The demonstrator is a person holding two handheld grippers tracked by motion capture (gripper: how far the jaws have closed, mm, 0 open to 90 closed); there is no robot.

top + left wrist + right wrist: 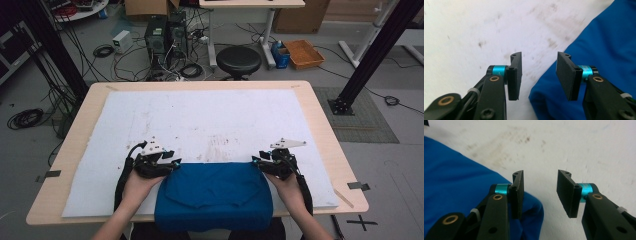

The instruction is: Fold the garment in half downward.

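A blue cloth [215, 195] lies folded at the near edge of the white mat [200, 115], its front hanging over the table edge. My left gripper [175, 164] sits at the cloth's far left corner, held by a hand. In the left gripper view the left gripper [539, 75] is open, with the blue cloth [599, 45] under its right jaw and a corner between the jaws, not pinched. My right gripper [256, 162] is at the far right corner. The right gripper [540, 193] is open, with the blue cloth [454, 170] beneath its left jaw and bare mat between the jaws.
The stained white mat covers most of a wooden table [75, 130]. Beyond the far edge stand a black stool [238, 60], computer cases with cables [165, 40] and an orange tray [303, 53]. Black frame posts [372, 55] rise at both sides.
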